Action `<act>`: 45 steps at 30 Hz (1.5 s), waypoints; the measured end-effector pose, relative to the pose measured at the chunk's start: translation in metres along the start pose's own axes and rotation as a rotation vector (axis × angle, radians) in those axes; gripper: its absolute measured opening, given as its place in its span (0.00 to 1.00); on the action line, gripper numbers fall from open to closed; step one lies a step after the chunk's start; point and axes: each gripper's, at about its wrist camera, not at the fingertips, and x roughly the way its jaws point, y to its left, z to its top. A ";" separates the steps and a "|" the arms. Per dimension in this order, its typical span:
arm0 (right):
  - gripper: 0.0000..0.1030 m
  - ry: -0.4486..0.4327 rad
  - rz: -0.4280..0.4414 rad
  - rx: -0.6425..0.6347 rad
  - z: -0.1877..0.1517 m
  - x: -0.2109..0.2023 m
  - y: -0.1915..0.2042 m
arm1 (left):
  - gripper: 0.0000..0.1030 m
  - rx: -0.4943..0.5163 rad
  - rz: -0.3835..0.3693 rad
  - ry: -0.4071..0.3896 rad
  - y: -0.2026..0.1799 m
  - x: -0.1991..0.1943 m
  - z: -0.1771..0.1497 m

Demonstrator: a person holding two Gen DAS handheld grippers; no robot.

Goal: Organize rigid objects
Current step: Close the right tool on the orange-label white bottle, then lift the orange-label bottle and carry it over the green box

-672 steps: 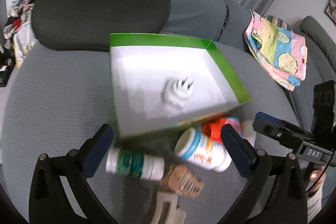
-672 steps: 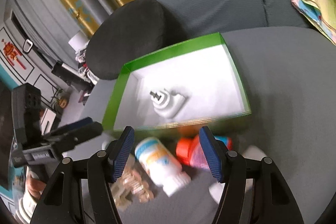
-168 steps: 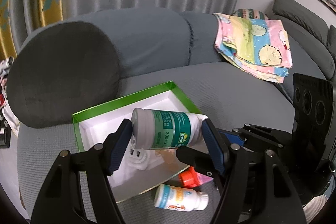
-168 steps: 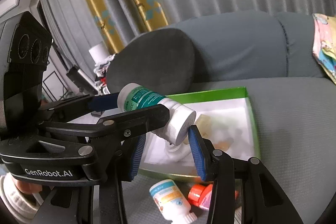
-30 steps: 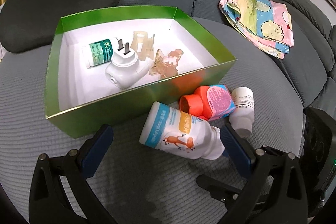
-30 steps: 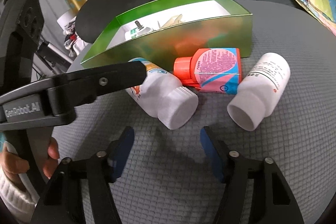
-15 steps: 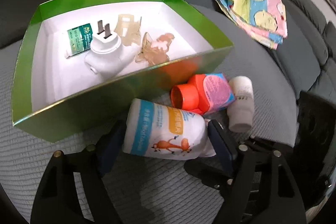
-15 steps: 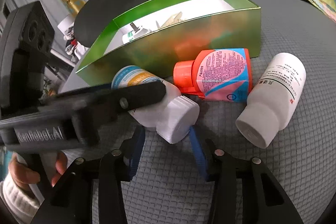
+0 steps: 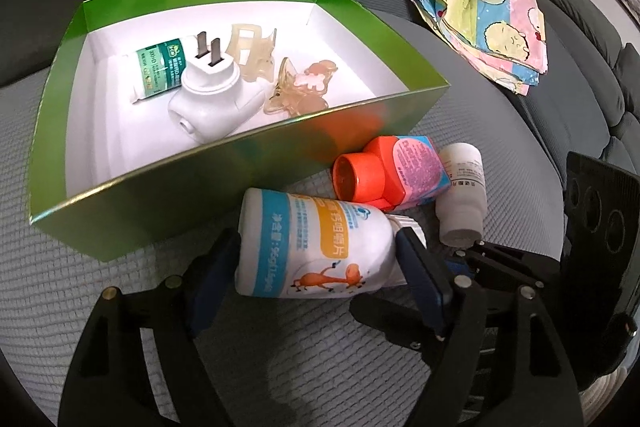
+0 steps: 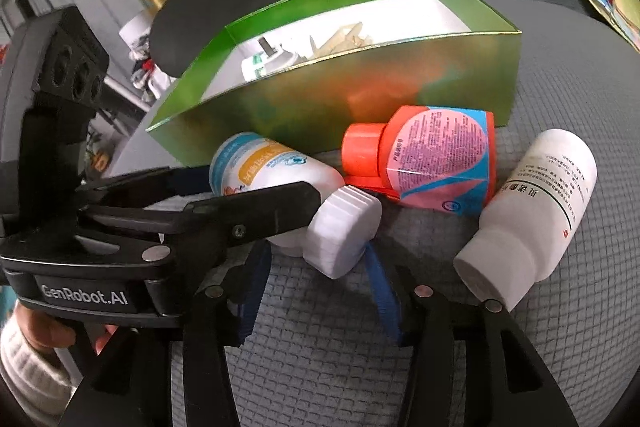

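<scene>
The left hand-held gripper (image 9: 316, 267) is closed part-way around a white bottle with a blue and orange label (image 9: 312, 251), which lies on its side on the grey sofa seat (image 9: 100, 267) just in front of the green box (image 9: 240, 155). One blue-padded finger presses the bottle's base and the other presses its shoulder next to the ribbed white cap (image 10: 344, 231), so the bottle spans the whole gap between them. From the right wrist view the same grip shows from the side: a black finger (image 10: 256, 215) of the left hand-held gripper lies across the bottle's body.

The right hand-held gripper (image 10: 316, 291) is about half open and holds nothing. Its two blue pads sit low behind the ribbed cap, one on each side of it; whether either pad touches the cap cannot be told.

Beside the gripped bottle lies an orange bottle with a pink and blue label (image 9: 392, 175), its orange cap pointing towards the box wall. Just beyond it lies a plain white bottle (image 10: 528, 219), also on its side and touching or nearly touching the orange one.

Inside the box, on its white floor, rest a white plug adapter (image 9: 212, 95) with its two prongs up, a small green-labelled bottle (image 9: 158, 69) behind it, a pale hair claw (image 9: 252, 55) and an amber butterfly-shaped clip (image 9: 300, 91). A folded patterned cloth (image 9: 488, 15) lies well apart on the sofa back.
</scene>
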 end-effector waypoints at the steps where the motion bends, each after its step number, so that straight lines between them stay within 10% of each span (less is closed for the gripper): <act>1: 0.49 0.000 0.008 0.003 -0.001 -0.001 -0.001 | 0.76 -0.001 0.003 -0.001 -0.001 -0.001 -0.001; 45: 0.48 -0.322 0.053 -0.191 0.006 -0.149 0.062 | 0.75 0.262 0.214 -0.303 -0.112 -0.131 0.000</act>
